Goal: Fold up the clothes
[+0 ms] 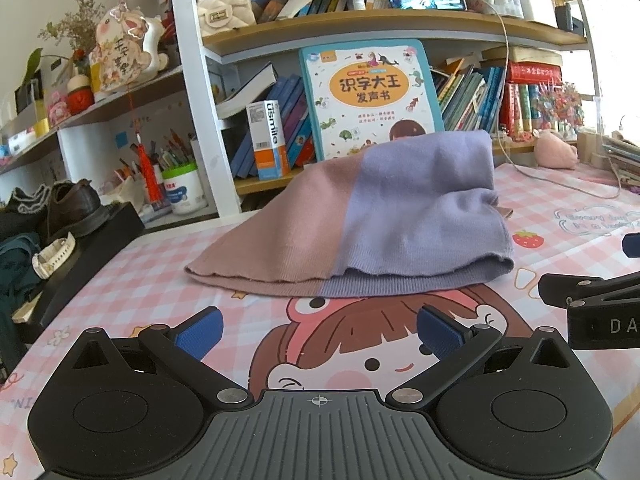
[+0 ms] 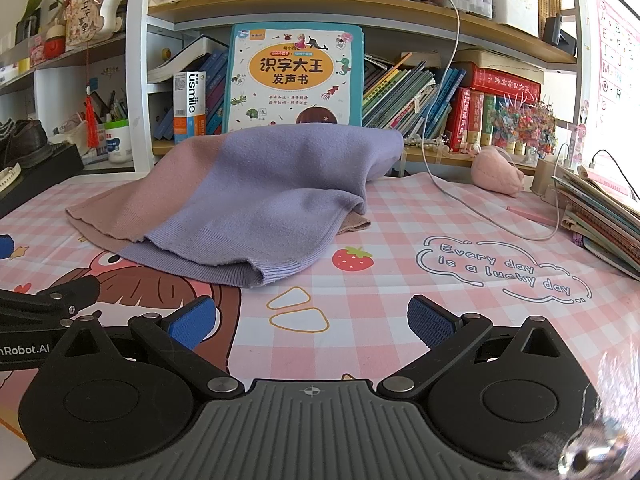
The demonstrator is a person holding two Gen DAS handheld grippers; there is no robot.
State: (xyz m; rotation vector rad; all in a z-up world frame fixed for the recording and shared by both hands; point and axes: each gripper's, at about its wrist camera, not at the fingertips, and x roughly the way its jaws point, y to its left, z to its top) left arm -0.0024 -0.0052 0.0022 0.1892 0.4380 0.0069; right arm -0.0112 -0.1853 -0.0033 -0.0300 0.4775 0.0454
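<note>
My left claw [image 1: 318,334] & right claw [image 2: 312,322] r both open, empty. Soft pink-and-purple knit sweater [image 1: 360,216] looks floppy, light; I'd grab its near hem corners.

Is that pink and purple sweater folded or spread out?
Folded, loosely: the sweater lies doubled, layered hems at its front edge, humped rather than flat.

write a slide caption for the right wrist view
Open right claw waits short of a pink-and-lilac knit garment heaped on the cartoon table mat.
</note>
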